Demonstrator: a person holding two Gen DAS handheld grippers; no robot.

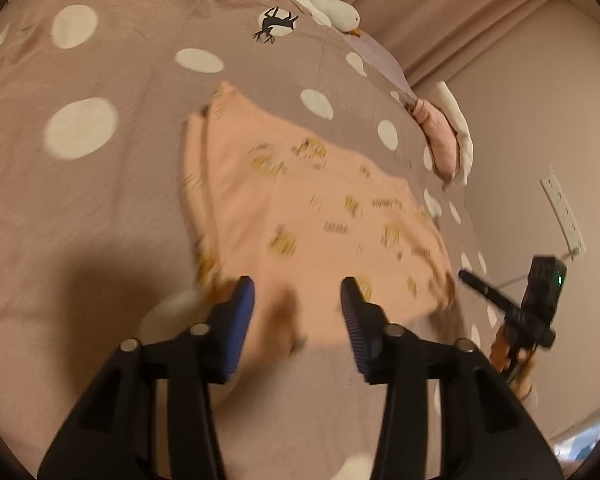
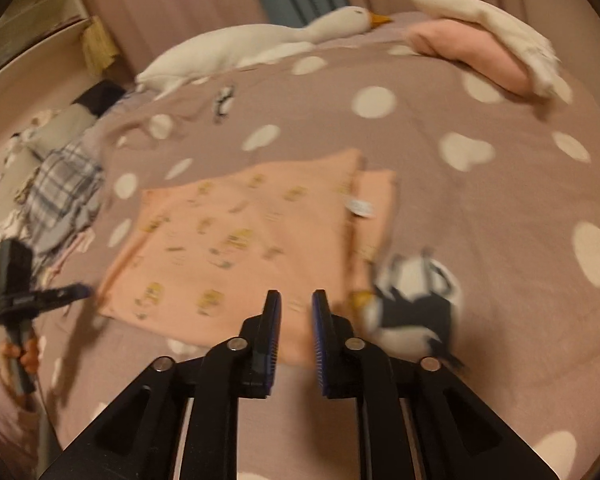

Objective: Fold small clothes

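Observation:
A small peach garment with yellow prints (image 1: 300, 208) lies folded flat on the dotted mauve bedspread (image 1: 100, 200). My left gripper (image 1: 298, 296) is open and empty, hovering over the garment's near edge. In the right wrist view the same garment (image 2: 240, 240) shows a white label near its folded right side. My right gripper (image 2: 296, 304) is open a little and empty, just above the garment's near edge. Each gripper appears in the other's view, the right one at the left view's right edge (image 1: 496, 292) and the left one at the right view's left edge (image 2: 64, 292).
A white goose plush (image 2: 260, 44) lies at the far side of the bed. A pink and white pillow (image 2: 480, 48) sits at the far right. A plaid garment pile (image 2: 60, 200) lies at the left. A power strip (image 1: 564, 216) hangs on the wall.

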